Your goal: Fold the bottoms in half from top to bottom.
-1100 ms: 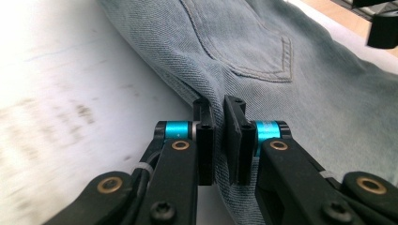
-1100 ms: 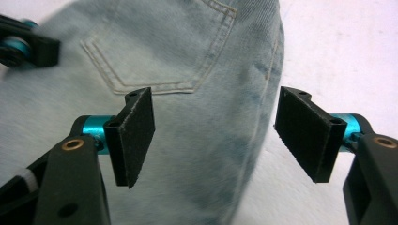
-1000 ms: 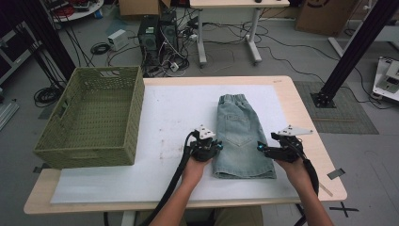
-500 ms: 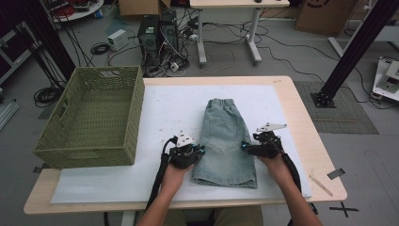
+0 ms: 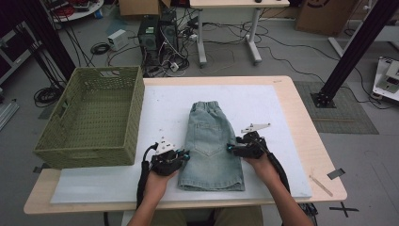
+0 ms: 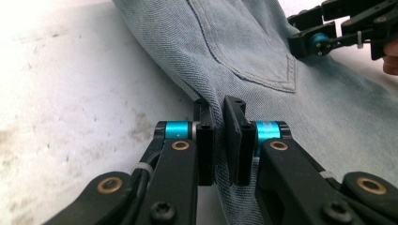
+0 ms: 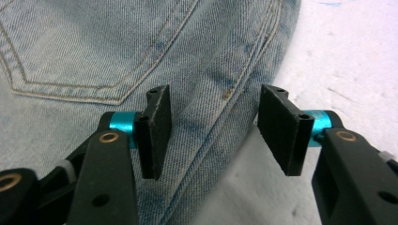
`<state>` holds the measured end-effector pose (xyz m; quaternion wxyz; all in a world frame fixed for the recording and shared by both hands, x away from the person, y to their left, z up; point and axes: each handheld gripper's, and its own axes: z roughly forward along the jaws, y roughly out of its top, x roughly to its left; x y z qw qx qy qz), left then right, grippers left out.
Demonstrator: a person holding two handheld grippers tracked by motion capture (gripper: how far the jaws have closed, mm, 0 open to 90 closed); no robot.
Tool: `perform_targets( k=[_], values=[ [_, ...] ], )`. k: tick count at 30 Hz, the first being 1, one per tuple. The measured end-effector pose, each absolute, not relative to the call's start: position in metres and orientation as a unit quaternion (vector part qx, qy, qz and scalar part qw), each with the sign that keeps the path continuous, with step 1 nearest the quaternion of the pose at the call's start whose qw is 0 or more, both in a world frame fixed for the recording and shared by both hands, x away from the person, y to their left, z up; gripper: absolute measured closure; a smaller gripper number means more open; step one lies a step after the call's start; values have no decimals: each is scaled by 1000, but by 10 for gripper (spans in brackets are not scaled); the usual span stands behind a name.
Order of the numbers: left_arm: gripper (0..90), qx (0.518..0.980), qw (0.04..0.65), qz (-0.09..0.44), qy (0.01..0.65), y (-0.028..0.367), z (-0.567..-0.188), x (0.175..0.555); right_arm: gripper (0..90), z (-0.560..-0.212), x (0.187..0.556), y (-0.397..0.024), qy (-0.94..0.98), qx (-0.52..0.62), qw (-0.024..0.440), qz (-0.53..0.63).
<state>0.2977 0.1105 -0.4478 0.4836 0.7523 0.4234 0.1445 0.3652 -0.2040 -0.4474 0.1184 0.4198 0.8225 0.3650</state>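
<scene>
— While the denim shorts (image 5: 211, 143) lie flat on the white mat (image 5: 263, 101), what do we see of them?

— We see pale, washed blue denim, folded lengthwise into a narrow strip, with the elastic waistband at the far end and the hem toward the person. A stitched back pocket faces up. They sit near the middle of the wooden table (image 5: 306, 136), to the right of the green woven basket (image 5: 94, 122).

— How do we hold them?

— Our left gripper (image 6: 219, 136) is clenched on the left folded edge of the shorts; in the left gripper view a ridge of denim is pinched between its two black pads. Our right gripper (image 7: 213, 131) stands over the right edge with its seam between the jaws. Its jaws have just been closing, yet the pads are apart from the cloth, so it is still released.

— What differs from a second ago?

— We have dragged the shorts leftward across the mat, toward the basket and slightly nearer the person's edge. Both hands have travelled with them, keeping to either side of the cloth. The basket has not shifted.
</scene>
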Motion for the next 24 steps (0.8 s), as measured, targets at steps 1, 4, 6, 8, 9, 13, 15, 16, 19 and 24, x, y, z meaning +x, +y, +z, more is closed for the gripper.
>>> perform_targets(
  k=[1, 4, 6, 8, 9, 13, 15, 16, 19, 24],
  values=[
    [834, 752, 485, 145, 423, 111, -448, 296, 467, -447, 366, -204, 823, 420, 118, 365],
    [834, 753, 485, 144, 421, 113, -448, 293, 464, -448, 365, -203, 821, 421, 113, 368],
    [834, 754, 484, 142, 420, 115, -448, 292, 451, -448, 364, -201, 819, 426, 114, 368],
    [833, 756, 482, 142, 419, 115, -449, 292, 460, -448, 364, -200, 819, 426, 115, 368],
    [833, 756, 482, 141, 420, 114, -450, 292, 495, -448, 364, -200, 819, 425, 114, 368],
    [833, 757, 482, 140, 419, 114, -450, 292, 682, -447, 362, -199, 823, 418, 99, 372],
    [833, 758, 483, 137, 417, 115, -450, 291, 747, -446, 360, -199, 826, 411, 98, 373],
    [833, 758, 483, 135, 417, 114, -450, 289, 766, -446, 360, -199, 828, 407, 101, 372],
    [832, 763, 483, 131, 409, 115, -449, 287, 780, -444, 357, -200, 833, 399, 99, 369],
    [685, 761, 481, 129, 415, 116, -449, 293, 776, -442, 353, -200, 839, 392, 107, 363]
  ],
)
